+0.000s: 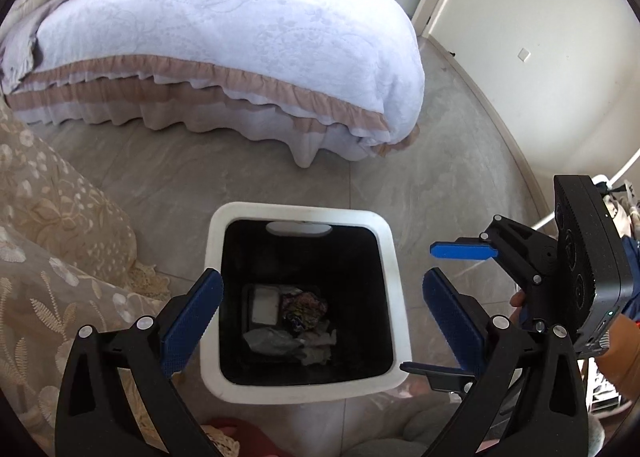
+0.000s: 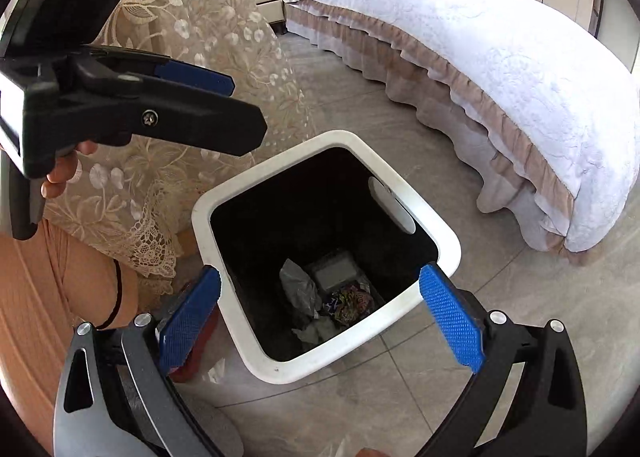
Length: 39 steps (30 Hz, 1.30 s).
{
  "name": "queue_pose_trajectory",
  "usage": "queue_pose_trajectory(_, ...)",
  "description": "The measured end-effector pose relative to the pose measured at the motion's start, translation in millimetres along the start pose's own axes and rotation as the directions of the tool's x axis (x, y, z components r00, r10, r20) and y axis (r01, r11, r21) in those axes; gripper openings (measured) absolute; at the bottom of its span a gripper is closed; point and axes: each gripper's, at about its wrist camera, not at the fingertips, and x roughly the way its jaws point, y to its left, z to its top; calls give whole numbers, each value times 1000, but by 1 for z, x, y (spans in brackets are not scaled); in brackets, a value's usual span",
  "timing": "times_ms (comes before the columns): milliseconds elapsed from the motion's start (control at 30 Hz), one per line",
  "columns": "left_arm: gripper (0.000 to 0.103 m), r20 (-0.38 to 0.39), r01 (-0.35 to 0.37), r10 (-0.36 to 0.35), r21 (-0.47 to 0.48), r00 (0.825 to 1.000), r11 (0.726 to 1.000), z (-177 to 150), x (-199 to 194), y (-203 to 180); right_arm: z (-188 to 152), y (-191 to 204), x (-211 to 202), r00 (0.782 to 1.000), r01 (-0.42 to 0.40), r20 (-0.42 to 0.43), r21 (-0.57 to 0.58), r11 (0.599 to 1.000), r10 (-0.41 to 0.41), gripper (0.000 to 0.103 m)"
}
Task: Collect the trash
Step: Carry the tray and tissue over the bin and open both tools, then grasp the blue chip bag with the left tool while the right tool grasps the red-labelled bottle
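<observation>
A white-rimmed trash bin (image 1: 394, 257) with a black inside stands on the floor, also in the right wrist view (image 2: 448, 241). At its bottom lie a white tray (image 1: 264, 307), a colourful crumpled wrapper (image 1: 304, 309), grey plastic (image 1: 272, 341) and crumpled tissue (image 1: 320, 349); the wrapper also shows in the right wrist view (image 2: 352, 303). My left gripper (image 1: 320, 317) is open and empty above the bin's near rim. My right gripper (image 2: 320, 321) is open and empty above the bin too; it shows at the right of the left wrist view (image 1: 436, 305).
A bed (image 1: 240, 41) with a white quilt and tan ruffles stands beyond the bin. A lace-covered piece of furniture (image 1: 48, 225) is at the left, close to the bin. Grey tile floor (image 1: 440, 177) runs to a wall and door at the far right.
</observation>
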Motion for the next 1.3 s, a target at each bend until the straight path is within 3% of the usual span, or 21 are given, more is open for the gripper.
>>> queue_pose_trajectory(433, 98, 119, -32, 25, 58, 993, 998, 2, -66, -30, 15, 22, -47, 994, 17, 104, -51, 999, -12, 99)
queue_pose_trajectory(767, 98, 262, -134, 113, 64, 958, 989, -16, -151, -50, 38, 52, -100, 975, 4, 223, -94, 996, 17, 99)
queue_pose_trajectory(1100, 98, 376, -309, 313, -71, 872, 948, -56, -234, -28, 70, 119, -133, 946, -48, 301, -235, 971, 120, 99)
queue_pose_trajectory(1300, 98, 372, -431, 458, -159, 807, 888, -91, -280, 2, 89, 175, -132, 933, -97, 293, -348, 932, 207, 99)
